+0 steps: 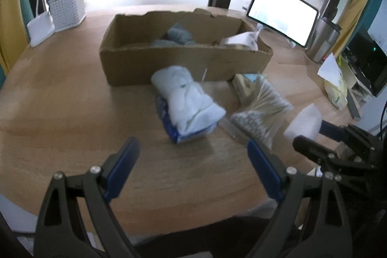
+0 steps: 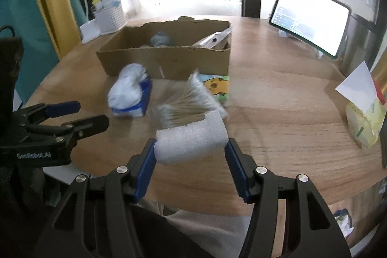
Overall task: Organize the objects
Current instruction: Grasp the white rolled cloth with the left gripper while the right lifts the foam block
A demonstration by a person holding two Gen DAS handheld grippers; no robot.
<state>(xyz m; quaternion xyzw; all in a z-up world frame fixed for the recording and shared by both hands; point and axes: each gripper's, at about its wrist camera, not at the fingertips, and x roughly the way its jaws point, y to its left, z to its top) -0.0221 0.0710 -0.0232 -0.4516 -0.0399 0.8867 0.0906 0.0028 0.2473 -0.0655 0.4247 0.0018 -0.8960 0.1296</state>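
My right gripper (image 2: 191,149) is shut on a white foam piece (image 2: 191,137), held a little above the wooden table (image 2: 278,117); the same foam piece (image 1: 303,122) shows at the right of the left wrist view. My left gripper (image 1: 193,154) stands open over bare wood with nothing between its fingers. Just beyond it lies a white cloth bundle (image 1: 188,98) on a blue-and-white pack (image 1: 174,129), and to the right a bag of cotton swabs (image 1: 261,110). Behind them stands an open cardboard box (image 1: 179,64) with a grey item (image 1: 179,34) inside.
A tablet (image 2: 309,18) stands lit at the back right beside a metal cylinder (image 1: 324,40). A white basket (image 1: 67,9) sits at the back left. A yellow pack with white paper (image 2: 365,120) lies at the right edge. A cartoon-printed pack (image 2: 217,86) leans by the box.
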